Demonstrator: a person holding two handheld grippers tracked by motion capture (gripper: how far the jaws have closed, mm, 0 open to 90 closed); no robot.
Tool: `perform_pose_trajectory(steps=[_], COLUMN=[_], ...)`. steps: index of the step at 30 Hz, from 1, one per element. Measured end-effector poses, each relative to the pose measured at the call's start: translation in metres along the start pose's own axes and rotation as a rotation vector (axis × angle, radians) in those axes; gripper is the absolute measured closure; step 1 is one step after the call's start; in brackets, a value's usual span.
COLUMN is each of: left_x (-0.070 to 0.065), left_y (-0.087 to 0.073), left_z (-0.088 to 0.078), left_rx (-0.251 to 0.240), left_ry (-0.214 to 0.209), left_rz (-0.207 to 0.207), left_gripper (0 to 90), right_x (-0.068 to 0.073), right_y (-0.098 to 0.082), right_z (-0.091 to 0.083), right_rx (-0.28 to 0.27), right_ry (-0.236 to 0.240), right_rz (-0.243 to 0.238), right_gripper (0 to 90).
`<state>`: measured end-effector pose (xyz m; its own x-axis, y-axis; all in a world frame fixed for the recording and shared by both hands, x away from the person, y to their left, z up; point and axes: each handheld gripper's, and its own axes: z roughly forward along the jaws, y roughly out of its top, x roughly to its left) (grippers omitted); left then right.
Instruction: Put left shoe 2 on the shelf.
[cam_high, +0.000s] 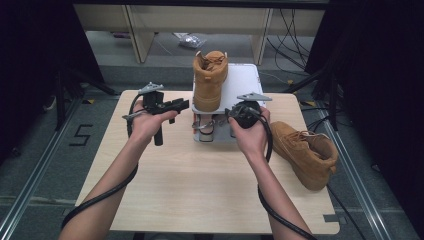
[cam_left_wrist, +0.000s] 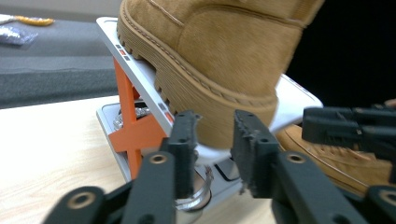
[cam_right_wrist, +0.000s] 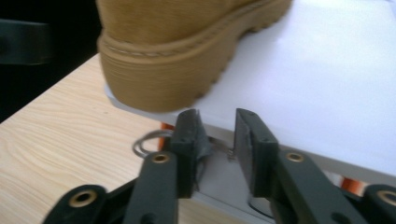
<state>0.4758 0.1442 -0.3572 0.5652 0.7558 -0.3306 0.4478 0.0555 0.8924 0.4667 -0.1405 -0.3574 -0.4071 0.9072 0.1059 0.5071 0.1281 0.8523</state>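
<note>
High view: on the surface (cam_high: 200, 175) I see one boot (cam_high: 210, 80) upright on the tilted white rack (cam_high: 247, 80) — it could slide if nudged; left gripper (cam_high: 184, 104) and right gripper (cam_high: 231, 113), fingers part-open and empty, hover close.

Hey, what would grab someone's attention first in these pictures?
A tan boot stands on a sloped white rack at the table's far edge. Its mate lies on its side at the right. Both tools, left and right, are open by the rack's front.
</note>
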Motion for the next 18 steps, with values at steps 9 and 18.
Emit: perform_pose_trajectory(steps=[9,18], left_x=[0.012,0.02], left_y=[-0.038,-0.064], left_z=[-0.026,-0.04], left_rx=[-0.015,-0.013], left_ry=[0.013,0.057], left_rz=[-0.037,-0.046], left_gripper=[48.5,47.2], right_x=[-0.031,-0.048], right_y=[-0.017,-0.042], right_z=[-0.026,-0.035], right_rx=[0.018,0.062], right_ry=[-0.035,-0.05], right_rz=[0.01,0.076], right_gripper=[57.0,53.2])
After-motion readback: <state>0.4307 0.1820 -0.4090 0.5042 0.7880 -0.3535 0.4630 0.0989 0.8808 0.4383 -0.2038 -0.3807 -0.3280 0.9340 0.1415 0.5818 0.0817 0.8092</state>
